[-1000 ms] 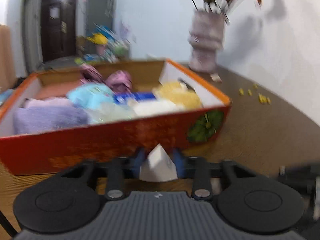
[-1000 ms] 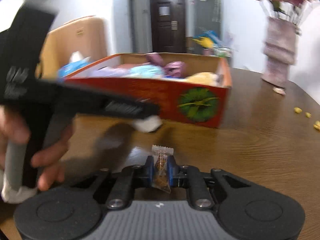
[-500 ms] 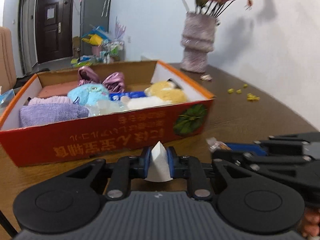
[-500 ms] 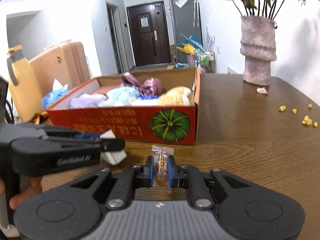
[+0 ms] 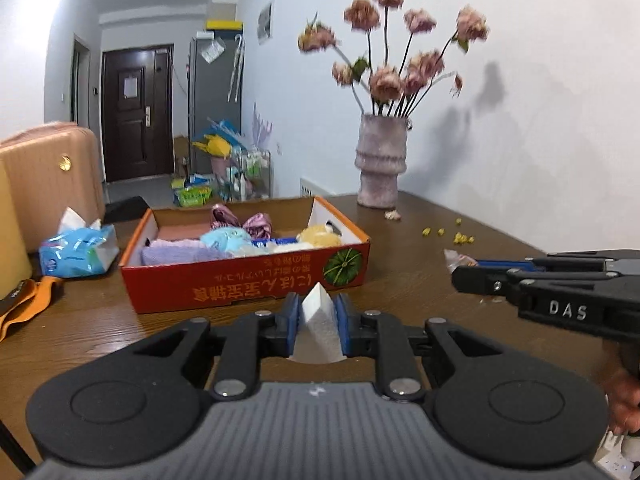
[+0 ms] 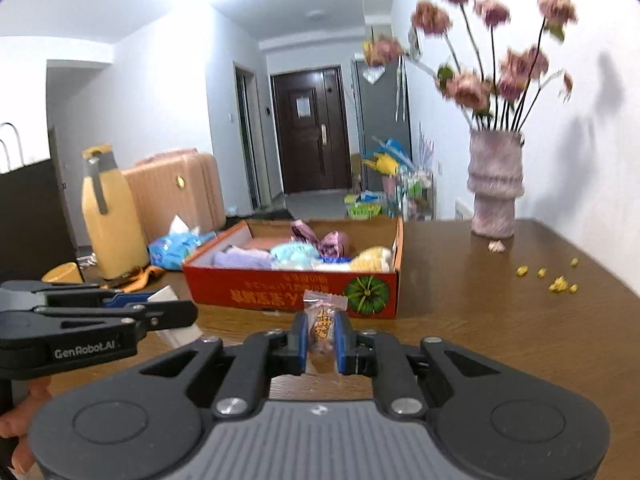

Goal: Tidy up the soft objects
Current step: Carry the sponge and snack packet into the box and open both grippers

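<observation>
My left gripper [image 5: 318,326] is shut on a white foam wedge [image 5: 318,330], held above the table in front of the red cardboard box [image 5: 248,280]. The box holds several soft things: a purple towel [image 5: 176,252], a light blue plush [image 5: 224,238], pink bows [image 5: 256,224] and a yellow plush [image 5: 320,236]. My right gripper [image 6: 323,332] is shut on a small wrapped snack packet [image 6: 323,326], also in front of the box [image 6: 296,292]. Each gripper shows in the other's view: the right one [image 5: 464,270] at right, the left one [image 6: 172,312] at left.
A pink vase with dried flowers [image 5: 380,168] stands at the back right of the wooden table [image 5: 420,264], with yellow crumbs [image 5: 460,236] near it. A blue tissue pack [image 5: 76,252], a yellow bottle [image 6: 110,220] and an orange strap [image 5: 28,304] lie left of the box.
Both grippers have pulled back and risen away from the box, which looks smaller and farther. Each keeps its hold on its item.
</observation>
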A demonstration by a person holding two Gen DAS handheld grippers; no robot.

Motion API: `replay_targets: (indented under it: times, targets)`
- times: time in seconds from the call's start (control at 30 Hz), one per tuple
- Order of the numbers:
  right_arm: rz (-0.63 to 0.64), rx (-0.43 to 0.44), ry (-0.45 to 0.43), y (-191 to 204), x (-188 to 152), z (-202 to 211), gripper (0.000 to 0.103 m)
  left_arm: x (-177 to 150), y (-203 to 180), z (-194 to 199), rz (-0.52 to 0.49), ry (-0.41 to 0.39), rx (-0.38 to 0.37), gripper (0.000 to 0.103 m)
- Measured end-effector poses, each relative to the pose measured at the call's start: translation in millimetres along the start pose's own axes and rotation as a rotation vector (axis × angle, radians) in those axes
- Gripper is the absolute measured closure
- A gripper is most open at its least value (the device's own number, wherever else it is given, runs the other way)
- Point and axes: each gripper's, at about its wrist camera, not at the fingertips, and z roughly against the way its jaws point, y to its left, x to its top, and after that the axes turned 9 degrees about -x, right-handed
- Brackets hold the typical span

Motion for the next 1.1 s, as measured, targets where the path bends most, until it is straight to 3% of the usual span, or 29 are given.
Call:
replay_targets:
  times: [0.33, 0.67, 0.87, 1.0, 1.1]
  targets:
    - [0.013, 0.006, -0.106, 16, 1, 74, 0.09, -3, -20, 69, -0.023, -0.086, -0.003, 0.083]
    - [0.029, 0.015, -0.112, 21, 10, 69, 0.09, 7, -14, 75, -0.033, -0.124, -0.022, 0.083]
    - [0.037, 0.047, -0.086, 12, 45, 15, 0.09, 52, 2, 33, -0.06, -0.141, -0.056, 0.083]
    - [0.04, 0.073, -0.046, 2, 86, -46, 0.09, 102, 25, -32, -0.058, -0.091, -0.067, 0.083]
    - [0.035, 0.083, -0.006, -6, 120, -103, 0.09, 138, 48, -94, 0.003, -0.025, -0.081, 0.082]
